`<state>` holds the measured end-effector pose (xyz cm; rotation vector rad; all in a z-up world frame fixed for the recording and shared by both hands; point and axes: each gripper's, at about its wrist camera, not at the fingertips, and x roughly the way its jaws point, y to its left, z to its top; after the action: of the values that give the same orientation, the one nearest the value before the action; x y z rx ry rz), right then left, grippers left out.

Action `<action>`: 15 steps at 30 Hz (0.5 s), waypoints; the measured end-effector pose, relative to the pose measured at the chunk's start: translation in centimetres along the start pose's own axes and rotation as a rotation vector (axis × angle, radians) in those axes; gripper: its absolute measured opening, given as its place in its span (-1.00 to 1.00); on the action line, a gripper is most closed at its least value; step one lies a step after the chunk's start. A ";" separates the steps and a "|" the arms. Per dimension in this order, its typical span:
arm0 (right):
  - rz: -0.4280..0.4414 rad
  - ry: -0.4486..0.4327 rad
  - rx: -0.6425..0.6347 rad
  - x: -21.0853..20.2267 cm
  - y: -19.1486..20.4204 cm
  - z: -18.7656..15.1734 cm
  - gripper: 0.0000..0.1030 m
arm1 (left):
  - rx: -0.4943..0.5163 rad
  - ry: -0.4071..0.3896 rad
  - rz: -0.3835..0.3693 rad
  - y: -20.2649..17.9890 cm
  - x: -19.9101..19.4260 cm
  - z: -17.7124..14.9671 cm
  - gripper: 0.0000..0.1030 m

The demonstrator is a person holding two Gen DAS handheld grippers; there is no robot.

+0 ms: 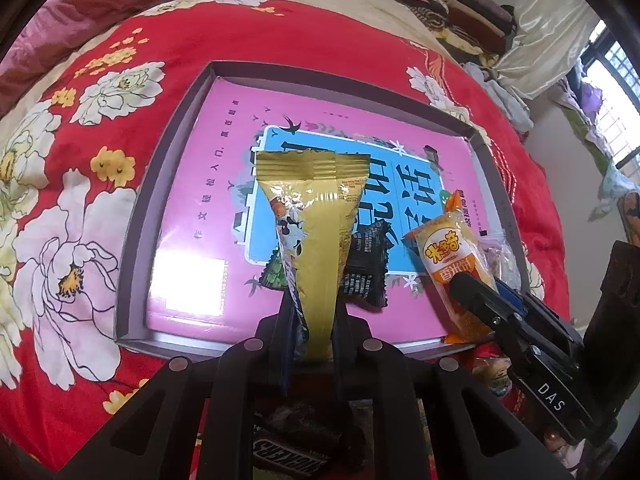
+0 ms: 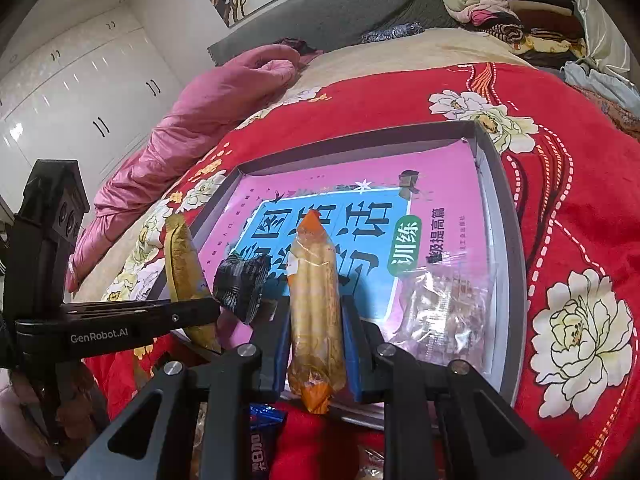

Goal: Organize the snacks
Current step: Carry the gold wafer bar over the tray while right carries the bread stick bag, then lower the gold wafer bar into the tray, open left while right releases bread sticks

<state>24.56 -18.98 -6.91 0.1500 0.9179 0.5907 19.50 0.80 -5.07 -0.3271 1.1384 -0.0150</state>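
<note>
A grey shallow box [image 1: 132,236] lies on the red floral bed, with a pink and blue book [image 1: 200,216] as its floor. My left gripper [image 1: 314,312] is shut on a gold snack packet [image 1: 316,240], held over the box's near edge. My right gripper [image 2: 316,320] is shut on an orange rice-cracker packet [image 2: 314,300], held over the box near its front; it also shows in the left wrist view [image 1: 452,268]. A black wrapped snack [image 1: 368,268] and a clear bag of snacks [image 2: 444,308] lie in the box.
A Snickers bar [image 1: 288,460] and a blue wrapped snack [image 2: 260,432] lie on the bed just under the grippers. A pink quilt [image 2: 192,128] lies on the bed's far left. Folded clothes [image 2: 512,8] are stacked beyond the bed. White wardrobes [image 2: 80,92] stand at the left.
</note>
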 end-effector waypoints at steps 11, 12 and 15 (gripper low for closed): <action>0.042 0.002 -0.034 -0.2 0.9 -0.1 -0.47 | -0.010 -0.004 0.005 0.4 -0.5 -0.3 -0.64; 0.046 0.003 -0.037 -0.2 1.0 -0.1 -0.47 | -0.013 -0.005 0.004 0.5 -0.5 -0.3 -0.64; 0.036 0.004 -0.042 -0.2 1.1 -0.1 -0.47 | -0.021 -0.004 0.002 0.7 -0.6 -0.3 -0.64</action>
<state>23.93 -18.19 -6.49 0.1281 0.9075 0.6430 18.91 1.49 -4.81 -0.3444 1.1355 -0.0002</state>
